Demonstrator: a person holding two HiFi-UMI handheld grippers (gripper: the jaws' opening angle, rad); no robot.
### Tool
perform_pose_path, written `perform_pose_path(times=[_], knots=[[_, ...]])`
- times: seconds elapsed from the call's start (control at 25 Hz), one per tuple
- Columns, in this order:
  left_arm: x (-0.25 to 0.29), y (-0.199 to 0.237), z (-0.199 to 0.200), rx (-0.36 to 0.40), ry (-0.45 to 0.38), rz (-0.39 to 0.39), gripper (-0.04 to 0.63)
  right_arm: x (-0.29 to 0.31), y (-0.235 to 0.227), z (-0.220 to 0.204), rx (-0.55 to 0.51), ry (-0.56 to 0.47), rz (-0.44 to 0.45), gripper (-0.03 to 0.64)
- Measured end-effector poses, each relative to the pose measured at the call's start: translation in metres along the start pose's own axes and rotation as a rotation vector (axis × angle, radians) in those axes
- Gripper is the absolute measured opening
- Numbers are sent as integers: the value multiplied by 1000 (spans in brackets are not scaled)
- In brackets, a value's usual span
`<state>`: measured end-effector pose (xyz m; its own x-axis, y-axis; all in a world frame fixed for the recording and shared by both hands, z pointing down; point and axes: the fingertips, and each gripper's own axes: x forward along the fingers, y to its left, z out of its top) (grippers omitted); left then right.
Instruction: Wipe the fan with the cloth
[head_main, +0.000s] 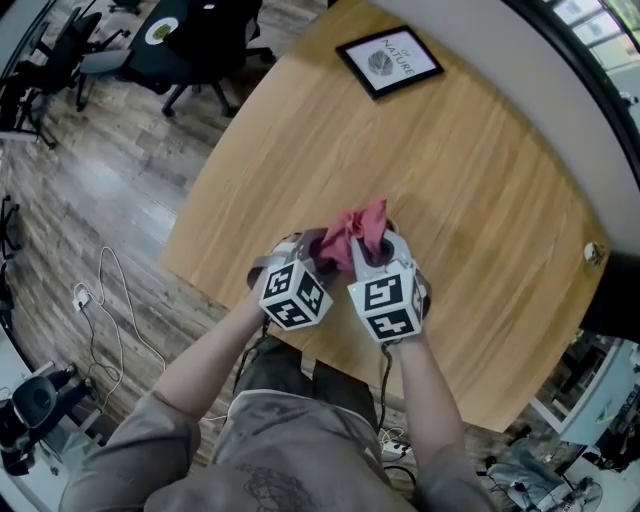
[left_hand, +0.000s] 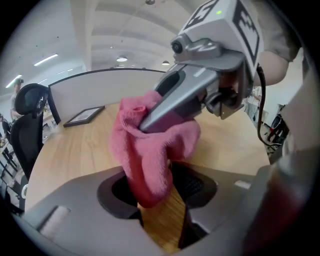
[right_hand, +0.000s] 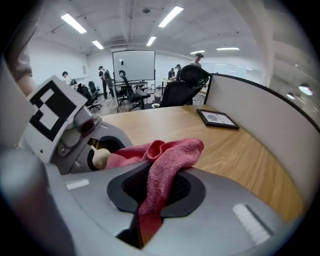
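Pink-red terry cloth (right_hand: 167, 160) is pinched in the right gripper (right_hand: 144, 222), whose jaws are closed on a fold of it; the rest is bunched up over the jaw tops, above the near edge of the wooden table (head_main: 460, 190). The left gripper (left_hand: 165, 215) is held just beside it with its jaws narrowly apart; a loose tail of cloth hangs into their mouth, bare wood shows through the gap, and no grip is made there. No fan is shown in any view. The cloth is judged light, soft and limp; it will drape and slip unless a thick fold is taken, so a bunched middle part is better gripped than a thin corner. On the framed picture (head_main: 388, 60) at the far side, the word "NATURE" can be read; smaller print above it cannot be made out.
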<state>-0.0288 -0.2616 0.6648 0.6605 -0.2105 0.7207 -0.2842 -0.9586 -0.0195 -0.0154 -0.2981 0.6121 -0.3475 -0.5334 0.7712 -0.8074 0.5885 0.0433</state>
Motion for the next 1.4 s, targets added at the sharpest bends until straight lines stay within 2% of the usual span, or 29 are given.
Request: perform_pose_path(times=[0.28,0.44,0.64,0.8,1.04,1.16,1.28,1.4], knots=[[0,1,-1,2,19,-4,189,-19,-60,-22,136,-1,-165,58],[0,1,0,24,32,-4,189,-32,-64,-35,204,-3,-165,58],[1,1,-2,-4,33,-8,189,-35,-37,-40,159,26,-122,57],[1,2,-2,-47,19,8,189,-27,-4,-35,123,24,-26,57],[1,1,-3,9,36,28,189,-8,39,-18,70,-1,120,57],[0,0,-4,25,44,27,189,-1,38,-13,42,-1,107,57],[-1,1,-4,24,47,19,189,2,26,-5,-2,-3,29,57],[0,2,-4,18,46,16,189,2,5,0,19,-14,-35,57]])
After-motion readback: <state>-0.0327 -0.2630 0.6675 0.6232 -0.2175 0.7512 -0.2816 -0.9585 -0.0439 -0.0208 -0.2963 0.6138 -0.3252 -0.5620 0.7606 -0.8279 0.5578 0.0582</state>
